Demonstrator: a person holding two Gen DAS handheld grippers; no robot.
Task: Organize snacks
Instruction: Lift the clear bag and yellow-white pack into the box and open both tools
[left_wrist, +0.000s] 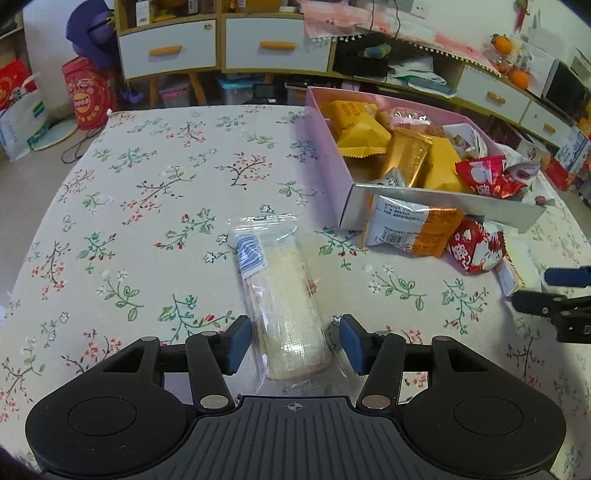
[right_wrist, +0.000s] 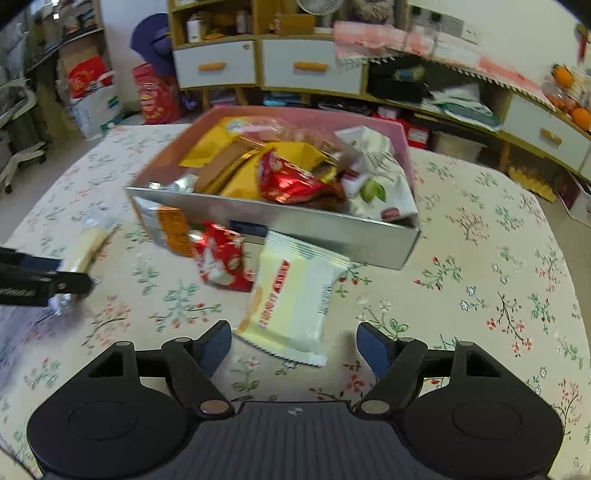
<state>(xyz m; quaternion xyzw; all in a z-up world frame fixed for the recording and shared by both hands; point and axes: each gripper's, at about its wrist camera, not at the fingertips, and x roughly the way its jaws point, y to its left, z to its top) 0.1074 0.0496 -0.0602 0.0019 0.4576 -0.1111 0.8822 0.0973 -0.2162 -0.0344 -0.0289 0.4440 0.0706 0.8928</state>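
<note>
**A:** Item one, my left tongs (left_wrist: 294, 341)?

**B:** Spread. A clear-wrapped pale bar (left_wrist: 284, 295) lies lengthwise on the desk (left_wrist: 147, 192), its near end between my blue pads (left_wrist: 240, 339). A gap shows on each side, so nothing is pinched.

**A:** Item two, my right tongs (right_wrist: 294, 347)?

**B:** Spread also. A cream-white wafer packet (right_wrist: 291, 302) lies on the flowered cloth just beyond the pads, its near corner between them, and neither pad is on it.

**A:** The container?

**B:** One pink box (left_wrist: 325, 147) with a grey near wall, toward the far right of the desk as my left camera sees it. Inside: yellow packets (left_wrist: 364, 129), a gold wrapper (left_wrist: 410, 155), a red foil packet (left_wrist: 484, 177), and, in the right camera, a white pouch printed with a green fruit (right_wrist: 376, 181).

**A:** Loose stock outside the box?

**B:** A white-and-orange packet (left_wrist: 410, 229) leaning against the near wall, and a red-and-white packet (left_wrist: 474, 251) just beside it on the right, next to the wafer packet.

**A:** Surroundings?

**B:** White drawers with orange handles (left_wrist: 166, 50) along the far wall, and oranges (left_wrist: 502, 44) on the shelf top at far right.
</note>
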